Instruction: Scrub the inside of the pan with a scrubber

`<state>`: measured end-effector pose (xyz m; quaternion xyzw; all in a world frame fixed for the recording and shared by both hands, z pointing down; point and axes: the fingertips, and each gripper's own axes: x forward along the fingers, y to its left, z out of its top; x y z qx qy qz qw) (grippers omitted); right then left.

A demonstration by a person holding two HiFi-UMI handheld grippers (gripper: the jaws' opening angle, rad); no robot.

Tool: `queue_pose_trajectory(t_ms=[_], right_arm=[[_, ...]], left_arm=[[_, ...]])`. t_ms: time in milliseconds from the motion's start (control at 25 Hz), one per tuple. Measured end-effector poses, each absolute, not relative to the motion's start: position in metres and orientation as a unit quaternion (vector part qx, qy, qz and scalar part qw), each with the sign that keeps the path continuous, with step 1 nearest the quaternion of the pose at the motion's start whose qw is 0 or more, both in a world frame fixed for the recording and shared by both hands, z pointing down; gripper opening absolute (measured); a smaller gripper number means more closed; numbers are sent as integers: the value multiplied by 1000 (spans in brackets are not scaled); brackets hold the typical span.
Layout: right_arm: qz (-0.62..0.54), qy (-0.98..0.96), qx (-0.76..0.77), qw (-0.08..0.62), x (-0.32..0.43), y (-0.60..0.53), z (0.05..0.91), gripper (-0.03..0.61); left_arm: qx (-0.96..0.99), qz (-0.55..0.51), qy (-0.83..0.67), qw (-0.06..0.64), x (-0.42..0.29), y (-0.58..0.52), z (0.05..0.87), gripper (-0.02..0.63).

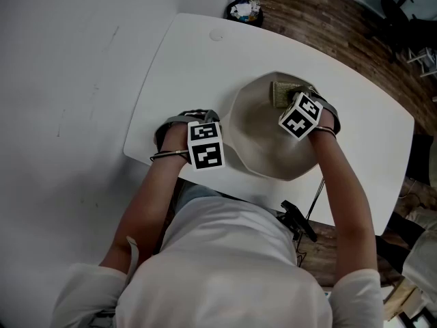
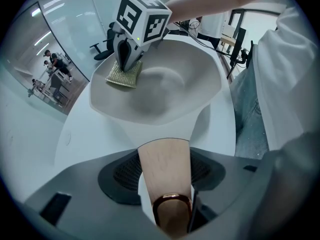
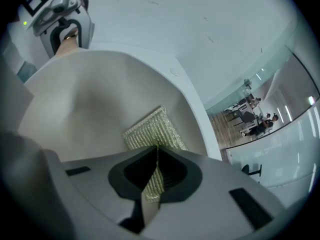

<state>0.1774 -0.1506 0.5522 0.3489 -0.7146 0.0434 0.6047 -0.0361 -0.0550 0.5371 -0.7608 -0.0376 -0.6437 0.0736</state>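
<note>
A cream pan sits on the white table, its wooden handle pointing toward me. The handle lies between the jaws of my left gripper, which points straight down and is shut on it; in the head view the left gripper is at the pan's left. A yellow-green scrubber lies against the pan's far inner wall. My right gripper is shut on the scrubber, tilted down into the pan. In the left gripper view the right gripper presses the scrubber onto the wall.
The table's near edge runs just under the pan, next to my body. A black clamp-like part sticks out at that edge. A small bin stands on the wooden floor beyond the table's far side. Chairs and people show far off behind glass.
</note>
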Motion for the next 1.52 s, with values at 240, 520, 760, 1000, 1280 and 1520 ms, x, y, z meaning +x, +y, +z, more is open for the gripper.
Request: queue_pose_trajectory(t_ms=[240,520,760,1000,1280,1520], right_arm=[[131,-758,396,502,167,-163,545,26],[180,-784,423,416,157,-175,546,26],[221,-803,421,359,144,-179,547,26],[272,-822,405,293,125,-176,548,26],[305,-840,362,265,96,-162,556,26],[298,-860,310,276,66,-143,560,26]], left_arm=[[-762,-643,-39,74,-35,-54,539,253],[-762,-642,-40,74,-35,-54,540,252],[-760,-644,-40,75,-35,-54,541,250],[-758,-646,-40,76,-35,-54,541,250],[-761,-644,-38,70,-35,-54,542,250],[-762,-643,-37,64,-35,-54,542,250]])
